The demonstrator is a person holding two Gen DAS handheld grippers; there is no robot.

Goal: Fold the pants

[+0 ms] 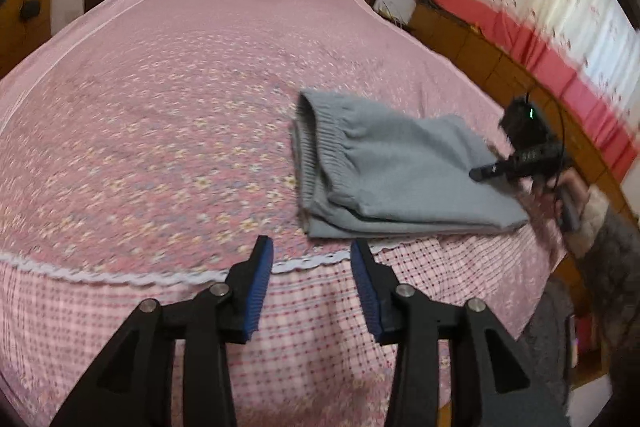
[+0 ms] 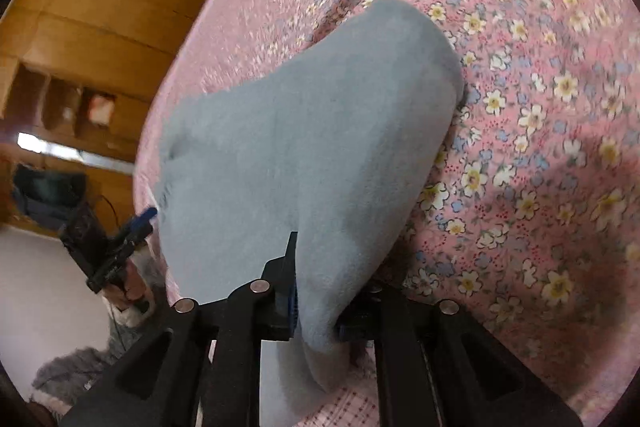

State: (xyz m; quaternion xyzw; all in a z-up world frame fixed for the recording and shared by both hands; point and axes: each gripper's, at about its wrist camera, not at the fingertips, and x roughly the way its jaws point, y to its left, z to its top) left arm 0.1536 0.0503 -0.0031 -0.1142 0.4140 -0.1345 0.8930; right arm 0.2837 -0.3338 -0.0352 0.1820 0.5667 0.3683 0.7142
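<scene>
A bed point(image 1: 168, 99) carries everything — its pink floral cover runs to a white lace trim, with a pink checked skirt hanging below the near edge. Folded grey pants point(image 1: 384, 167) lie on the cover near that edge, elastic waistband facing the bed's middle.

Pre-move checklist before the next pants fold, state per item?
1. Right gripper has grey pants fabric between its fingers: ok.
2. Left gripper open, nothing between its fingers: ok.
3. Left gripper off the pants, over the bedspread edge: ok.
4. Pants folded at least once, elastic waistband exposed on the left: ok.
5. Layers aligned under the lifted right end: cannot tell.
6. Right pads' hold firm: cannot tell, fabric hides them.
</scene>
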